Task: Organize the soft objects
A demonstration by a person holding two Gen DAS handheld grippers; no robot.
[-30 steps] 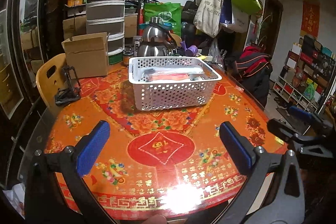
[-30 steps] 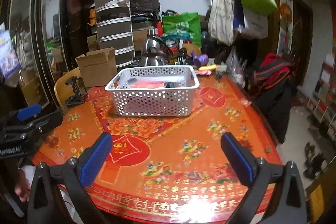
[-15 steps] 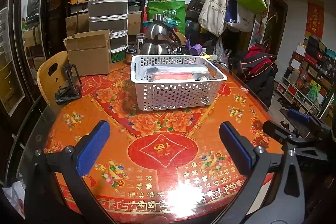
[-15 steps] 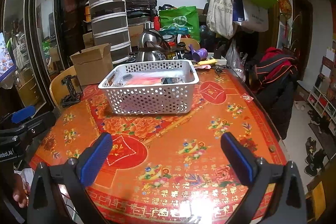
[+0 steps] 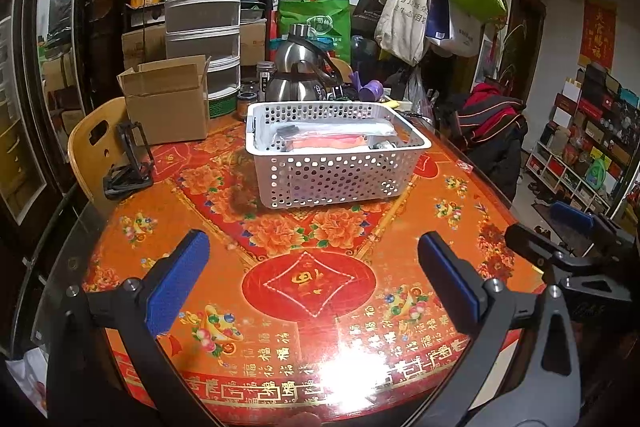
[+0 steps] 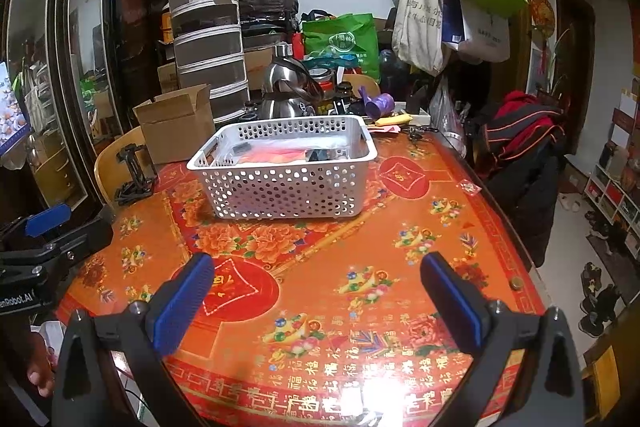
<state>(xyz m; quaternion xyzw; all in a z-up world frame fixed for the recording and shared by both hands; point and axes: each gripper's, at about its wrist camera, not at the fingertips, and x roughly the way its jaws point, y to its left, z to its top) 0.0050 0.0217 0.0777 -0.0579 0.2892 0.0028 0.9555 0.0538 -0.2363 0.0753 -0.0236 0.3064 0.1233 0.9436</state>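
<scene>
Two grippers hover over the near edge of a round surface point(image 5: 400, 227) covered in a red and orange floral cloth. The white perforated basket point(image 5: 332, 179) sits toward the far half of it, well apart from both sets of jaws and straight ahead of them. Inside lies the soft stuff: an orange-pink folded cloth point(image 5: 332, 143) under or beside something in clear wrapping point(image 5: 320, 129), with dark items at the basket's left and right ends that are too small to name. From the right wrist view the same basket point(image 6: 284, 187) shows the cloth point(image 6: 276, 155) only partly, its near wall hiding most of the contents.

The left gripper point(image 5: 312, 279) has its jaws wide apart, blue pads point(image 5: 176, 283) facing each other with bare cloth between them, holding and touching nothing. The right gripper point(image 6: 316, 303) is likewise spread wide and holds nothing; in the left view it shows only as a dark frame with a blue pad at the right edge.

Behind the basket stand a steel kettle point(image 5: 300, 79), a cardboard box point(image 5: 168, 103) and stacked drawers point(image 5: 204, 15); a black folding stand point(image 5: 130, 163) rests at the surface's left rim. Glare washes out the near edge.
</scene>
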